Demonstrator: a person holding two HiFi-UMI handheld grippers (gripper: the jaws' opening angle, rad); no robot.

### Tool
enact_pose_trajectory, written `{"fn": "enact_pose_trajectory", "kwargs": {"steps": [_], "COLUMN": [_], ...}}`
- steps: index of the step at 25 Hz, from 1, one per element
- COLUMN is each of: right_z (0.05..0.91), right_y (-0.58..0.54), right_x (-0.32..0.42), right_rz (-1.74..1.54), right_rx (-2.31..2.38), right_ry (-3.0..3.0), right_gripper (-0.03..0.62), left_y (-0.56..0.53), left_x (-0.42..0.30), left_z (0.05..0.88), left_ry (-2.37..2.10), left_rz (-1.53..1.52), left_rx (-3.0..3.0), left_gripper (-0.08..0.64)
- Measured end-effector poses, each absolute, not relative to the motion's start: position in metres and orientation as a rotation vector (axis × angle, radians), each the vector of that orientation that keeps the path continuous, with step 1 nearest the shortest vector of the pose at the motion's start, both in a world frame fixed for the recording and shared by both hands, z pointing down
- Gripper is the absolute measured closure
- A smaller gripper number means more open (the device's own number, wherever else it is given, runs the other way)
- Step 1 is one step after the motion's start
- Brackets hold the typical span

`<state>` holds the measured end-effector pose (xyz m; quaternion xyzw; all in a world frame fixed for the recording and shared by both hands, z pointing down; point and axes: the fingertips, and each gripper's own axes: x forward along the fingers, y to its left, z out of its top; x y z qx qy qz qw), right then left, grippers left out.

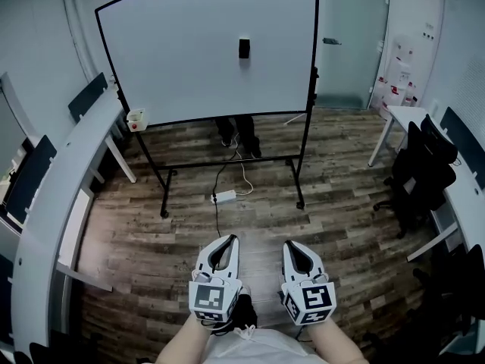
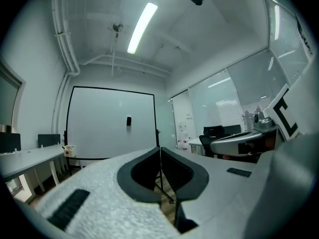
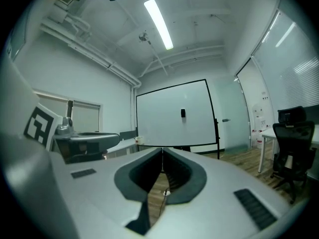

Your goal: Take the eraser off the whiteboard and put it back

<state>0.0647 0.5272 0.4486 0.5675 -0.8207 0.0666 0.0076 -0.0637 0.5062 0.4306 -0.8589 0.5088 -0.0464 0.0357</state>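
Observation:
A small black eraser sticks to the upper middle of a large whiteboard on a wheeled black stand across the room; it also shows as a dark spot on the board, the eraser in the left gripper view and the eraser in the right gripper view. My left gripper and right gripper are held low in front of the person, side by side, far short of the board. Both are shut with nothing between the jaws, as the left gripper and right gripper views confirm.
A curved white desk with dark chairs runs along the left. A white box sits on its far end. Black office chairs and another desk stand at the right. A power strip with cable lies on the wooden floor under the board.

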Motion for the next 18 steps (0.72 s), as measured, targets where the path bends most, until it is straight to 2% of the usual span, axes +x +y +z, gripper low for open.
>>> {"fn": "enact_pose_trajectory", "kwargs": {"steps": [8, 18], "right_z": [0.451, 0.437], "right_y": [0.427, 0.248], "right_x": [0.046, -0.019], "right_rz": [0.176, 0.121], "right_rx": [1.78, 1.777], "right_ry": [-2.539, -2.536], "right_gripper": [0.566, 0.566], "left_y": [0.407, 0.222], "left_x": [-0.087, -0.147], "left_z": [0.437, 0.419], "left_ry": [1.565, 1.548], "left_rz": [-0.099, -0.034], "left_rx": [-2.664, -2.665], "left_gripper": [0.541, 0.541]}}
